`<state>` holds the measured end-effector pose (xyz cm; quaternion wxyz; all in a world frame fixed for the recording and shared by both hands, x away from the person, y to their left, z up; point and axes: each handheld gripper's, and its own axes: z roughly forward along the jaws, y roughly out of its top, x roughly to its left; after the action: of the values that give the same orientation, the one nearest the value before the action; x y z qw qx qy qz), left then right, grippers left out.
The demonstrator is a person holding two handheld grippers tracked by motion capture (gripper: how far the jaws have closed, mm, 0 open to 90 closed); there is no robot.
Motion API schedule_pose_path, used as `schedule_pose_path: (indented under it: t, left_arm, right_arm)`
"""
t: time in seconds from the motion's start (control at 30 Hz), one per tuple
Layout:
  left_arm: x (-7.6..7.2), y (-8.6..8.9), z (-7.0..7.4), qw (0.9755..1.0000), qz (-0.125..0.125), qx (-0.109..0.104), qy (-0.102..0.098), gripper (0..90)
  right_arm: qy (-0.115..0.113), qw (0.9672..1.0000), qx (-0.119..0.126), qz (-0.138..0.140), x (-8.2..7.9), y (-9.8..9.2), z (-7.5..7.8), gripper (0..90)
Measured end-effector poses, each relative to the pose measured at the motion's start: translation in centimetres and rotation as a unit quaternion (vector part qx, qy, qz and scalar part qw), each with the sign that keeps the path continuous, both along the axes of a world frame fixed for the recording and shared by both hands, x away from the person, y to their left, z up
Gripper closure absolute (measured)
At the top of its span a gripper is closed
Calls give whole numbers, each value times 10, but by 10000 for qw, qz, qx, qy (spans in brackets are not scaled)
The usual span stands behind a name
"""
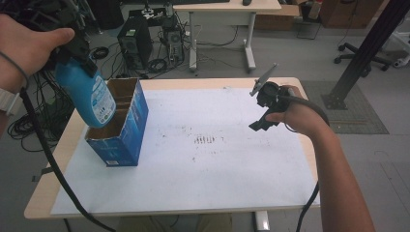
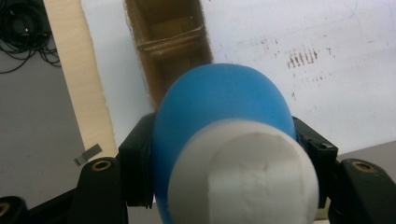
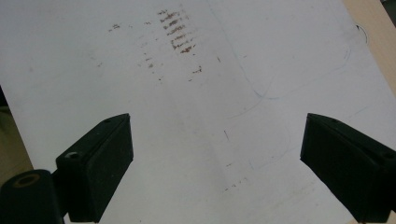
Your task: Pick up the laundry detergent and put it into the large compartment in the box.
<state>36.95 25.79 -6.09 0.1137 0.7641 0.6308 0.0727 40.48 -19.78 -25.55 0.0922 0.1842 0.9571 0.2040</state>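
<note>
A blue plastic bottle [image 1: 89, 96] with a white cap [image 2: 243, 179] hangs tilted over the open top of a blue cardboard box [image 1: 121, 130] at the table's left. My left gripper [image 1: 78, 57] is shut on the bottle near its neck, its black jaws pressing both sides of the bottle [image 2: 219, 102]. In the left gripper view the box [image 2: 170, 42] shows brown inner dividers below the bottle. My right gripper [image 1: 261, 122] hovers above the right side of the white sheet [image 1: 203, 169]. Its jaws stand wide apart in the right gripper view, with nothing in the right gripper [image 3: 217, 158].
The white sheet [image 3: 210, 93] covers most of the wooden table [image 1: 43, 203] and carries brown smudges [image 1: 205, 139] near its middle. Beyond the table stand computer towers [image 1: 135, 43], cables, another desk [image 1: 227, 9] and a black post [image 1: 367, 48] at the right.
</note>
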Motion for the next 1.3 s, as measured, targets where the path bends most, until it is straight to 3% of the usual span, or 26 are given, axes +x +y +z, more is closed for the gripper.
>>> schedule_pose_path:
  t: [0.43, 0.77, 1.3]
  left_arm:
    - [9, 9, -6, 9998, 182, 13, -88, 375]
    - [15, 15, -19, 9991, 398, 8, -164, 375]
    - [21, 15, -31, 9989, 426, 139, -155, 375]
  right_arm:
    - [17, 10000, 10, -29, 2, -1, -2, 92]
    - [43, 10000, 11, -62, 2, -4, -3, 92]
    - [56, 10000, 6, -36, 3, -1, -6, 92]
